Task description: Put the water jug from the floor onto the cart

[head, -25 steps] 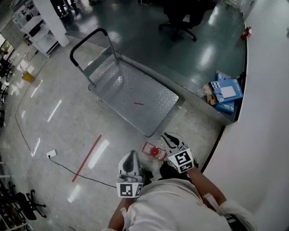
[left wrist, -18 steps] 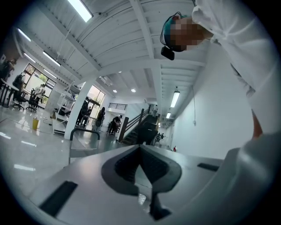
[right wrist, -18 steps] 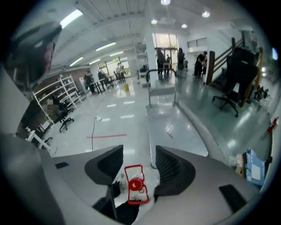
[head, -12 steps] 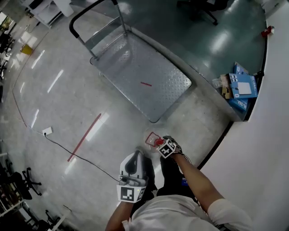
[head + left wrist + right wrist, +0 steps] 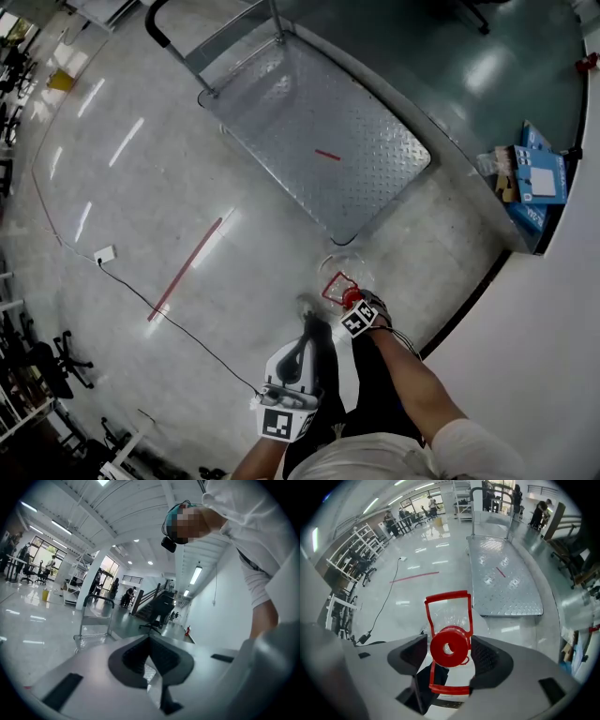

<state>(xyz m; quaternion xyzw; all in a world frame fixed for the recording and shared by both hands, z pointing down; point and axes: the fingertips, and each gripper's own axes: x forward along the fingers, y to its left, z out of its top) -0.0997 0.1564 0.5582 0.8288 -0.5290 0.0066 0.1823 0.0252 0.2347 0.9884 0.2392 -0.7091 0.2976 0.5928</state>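
Jug (image 5: 448, 648), one, sits between right tongs (image 5: 449, 641) just opened wide; left tongs (image 5: 150, 641) closed; one cart (image 5: 501, 578) near.

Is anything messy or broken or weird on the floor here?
Nothing looks spilled or broken. The water jug stands upright near the cart. Only a loose cable trailing across the floor looks untidy.
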